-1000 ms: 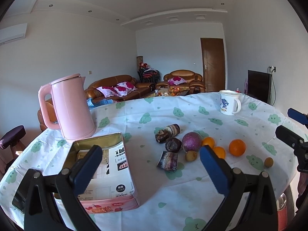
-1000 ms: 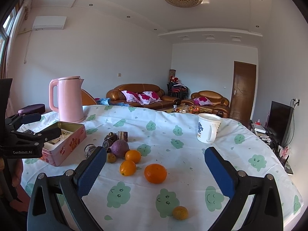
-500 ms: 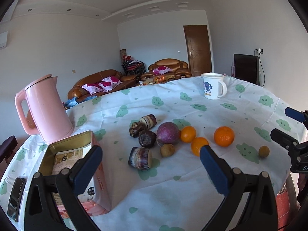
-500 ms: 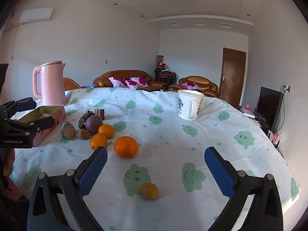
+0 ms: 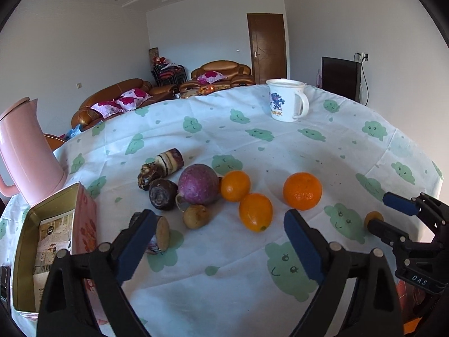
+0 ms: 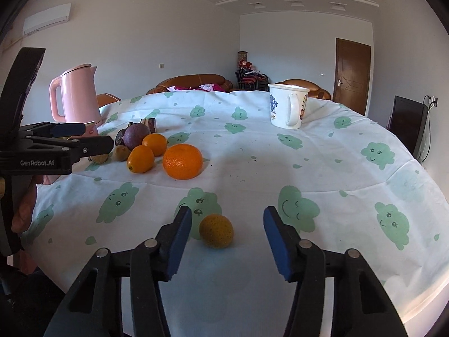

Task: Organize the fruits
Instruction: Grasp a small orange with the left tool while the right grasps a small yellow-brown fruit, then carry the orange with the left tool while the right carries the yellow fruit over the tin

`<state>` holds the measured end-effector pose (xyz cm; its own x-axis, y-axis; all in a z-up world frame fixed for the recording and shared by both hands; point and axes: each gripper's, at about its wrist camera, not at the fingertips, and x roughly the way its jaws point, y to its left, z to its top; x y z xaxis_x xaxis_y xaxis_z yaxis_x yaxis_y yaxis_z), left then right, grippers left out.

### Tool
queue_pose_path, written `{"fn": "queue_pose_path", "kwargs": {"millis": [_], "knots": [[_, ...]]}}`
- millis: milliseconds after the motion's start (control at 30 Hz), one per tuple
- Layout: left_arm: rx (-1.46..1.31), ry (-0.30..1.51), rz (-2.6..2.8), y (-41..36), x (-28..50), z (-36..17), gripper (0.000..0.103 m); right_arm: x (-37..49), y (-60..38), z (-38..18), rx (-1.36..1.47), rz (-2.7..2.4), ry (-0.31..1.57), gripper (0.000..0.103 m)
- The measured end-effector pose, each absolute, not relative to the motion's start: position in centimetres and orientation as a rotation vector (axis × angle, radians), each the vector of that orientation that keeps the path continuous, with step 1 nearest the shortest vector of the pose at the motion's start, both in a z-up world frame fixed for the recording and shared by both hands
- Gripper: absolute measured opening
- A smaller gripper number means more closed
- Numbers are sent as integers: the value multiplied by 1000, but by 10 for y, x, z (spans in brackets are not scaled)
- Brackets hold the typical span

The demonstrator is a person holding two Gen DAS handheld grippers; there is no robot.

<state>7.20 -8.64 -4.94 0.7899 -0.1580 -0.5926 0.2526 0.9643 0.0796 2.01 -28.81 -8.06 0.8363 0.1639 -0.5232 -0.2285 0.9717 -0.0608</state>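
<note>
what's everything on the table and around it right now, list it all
oranges: 3, orange, mid table
small yellow fruit: 1, near edge, between the right pads, untouched
purple fruit: 1, in the cluster
brown fruit: 1, in front of it
cane pieces: about 4, dark, left of cluster
mug: 1, white, far side
kettle: 1, pink, far left
tin: 1, pink, open, left edge
tablecloth: white, green clouds
sofas: brown, behind
TV: black, right
left gripper: open, closing, nothing between
right gripper: open, closing
</note>
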Motion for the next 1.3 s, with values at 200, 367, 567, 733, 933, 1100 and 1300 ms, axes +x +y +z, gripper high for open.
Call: {"fn": "queue_pose_path", "kwargs": {"millis": [200, 367, 567, 733, 933, 1100, 1300], "knots": [[153, 704, -269, -100, 90, -60, 69, 25, -288, -89, -121, 226, 586, 35], [157, 776, -293, -109, 105, -69, 57, 25, -287, -90, -126, 238, 587, 31], [160, 827, -295, -114, 120, -78, 50, 24, -288, -89, -115, 256, 575, 27], [145, 852, -308, -114, 125, -81, 38, 21, -281, -85, -131, 270, 551, 27], [116, 828, -318, -106, 119, -78, 37, 20, -273, -82, -146, 288, 537, 27], [103, 802, -318, -98, 112, -75, 37, 18, -261, -78, -161, 312, 520, 27], [96, 758, -300, -86, 104, -70, 37, 18, -245, -68, -180, 346, 492, 27]]}}
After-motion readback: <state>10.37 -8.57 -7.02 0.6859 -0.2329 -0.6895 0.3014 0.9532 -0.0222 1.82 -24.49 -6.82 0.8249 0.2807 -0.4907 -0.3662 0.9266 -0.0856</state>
